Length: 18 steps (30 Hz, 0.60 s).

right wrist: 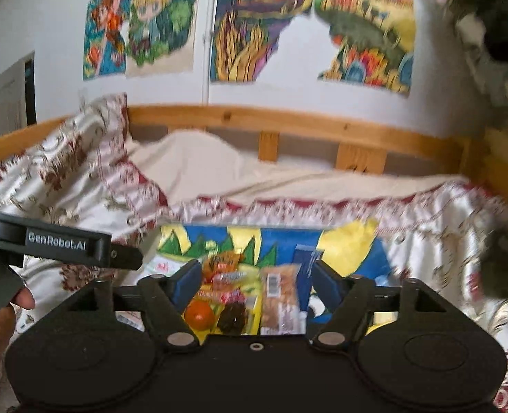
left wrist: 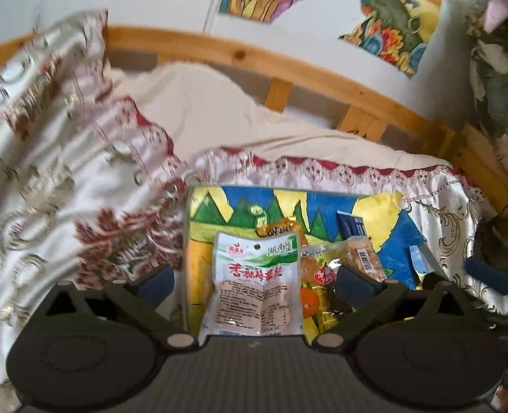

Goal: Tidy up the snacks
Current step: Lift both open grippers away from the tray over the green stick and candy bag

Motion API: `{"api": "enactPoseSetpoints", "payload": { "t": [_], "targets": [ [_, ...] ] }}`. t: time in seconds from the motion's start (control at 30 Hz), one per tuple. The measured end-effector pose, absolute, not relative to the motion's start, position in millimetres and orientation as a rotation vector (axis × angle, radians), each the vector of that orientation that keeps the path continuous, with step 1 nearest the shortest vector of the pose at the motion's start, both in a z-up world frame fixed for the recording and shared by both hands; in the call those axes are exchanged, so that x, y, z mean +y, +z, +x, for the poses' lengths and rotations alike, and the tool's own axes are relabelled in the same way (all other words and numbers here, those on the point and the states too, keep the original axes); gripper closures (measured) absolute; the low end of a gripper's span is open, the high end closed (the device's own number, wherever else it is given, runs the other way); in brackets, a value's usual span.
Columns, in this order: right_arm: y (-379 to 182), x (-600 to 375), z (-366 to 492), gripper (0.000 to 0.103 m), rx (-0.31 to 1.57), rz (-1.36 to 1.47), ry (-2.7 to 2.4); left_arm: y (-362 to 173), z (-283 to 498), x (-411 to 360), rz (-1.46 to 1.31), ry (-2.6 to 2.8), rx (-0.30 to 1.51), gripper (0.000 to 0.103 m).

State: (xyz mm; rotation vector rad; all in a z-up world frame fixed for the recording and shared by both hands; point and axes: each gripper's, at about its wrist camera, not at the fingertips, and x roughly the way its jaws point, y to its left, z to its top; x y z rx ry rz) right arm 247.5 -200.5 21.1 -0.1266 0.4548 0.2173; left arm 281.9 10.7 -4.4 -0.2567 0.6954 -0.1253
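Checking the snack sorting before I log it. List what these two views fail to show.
- White pouch, left wrist view: bottom edge hidden behind the gripper body.
- Snack pile, right wrist view: motion blur, labels unreadable.
- Blue packet, left wrist view: partly behind other snacks, print too small.
- Colourful board, both views: near edge hidden by gripper bodies.

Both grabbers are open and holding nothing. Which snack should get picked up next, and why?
Probably the white pouch with red lettering. It lies flat on top of the snack pile on the colourful picture board, right between the fingers of the open left hand-held gripper, so lowering and closing on it looks easiest. The right hand-held gripper is open too, above smaller, blurrier snacks.
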Motion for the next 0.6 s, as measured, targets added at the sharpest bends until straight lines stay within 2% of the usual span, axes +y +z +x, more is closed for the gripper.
{"api": "enactPoseSetpoints", "payload": {
  "t": [0.13, 0.23, 0.37, 0.6],
  "targets": [
    [37.2, -210.1, 220.2, 0.010, 0.400, -0.108, 0.216, 10.4, 258.0, 10.0, -0.230, -0.109, 0.643, 0.001],
    [46.4, -216.8, 197.6, 0.006, 0.365, -0.099, 0.230, 18.0, 238.7, 4.8, -0.182, -0.109, 0.619, 0.001],
    [55.2, -226.8, 168.7, 0.001, 0.329, -0.070, 0.217, 22.7, 210.6, -1.6, -0.143, -0.109, 0.584, 0.001],
    [47.5, -244.9, 120.4, 0.001, 0.331, -0.023, 0.181, 18.9, 164.4, -12.7, -0.088, -0.127, 0.553, 0.000]
  ]
}}
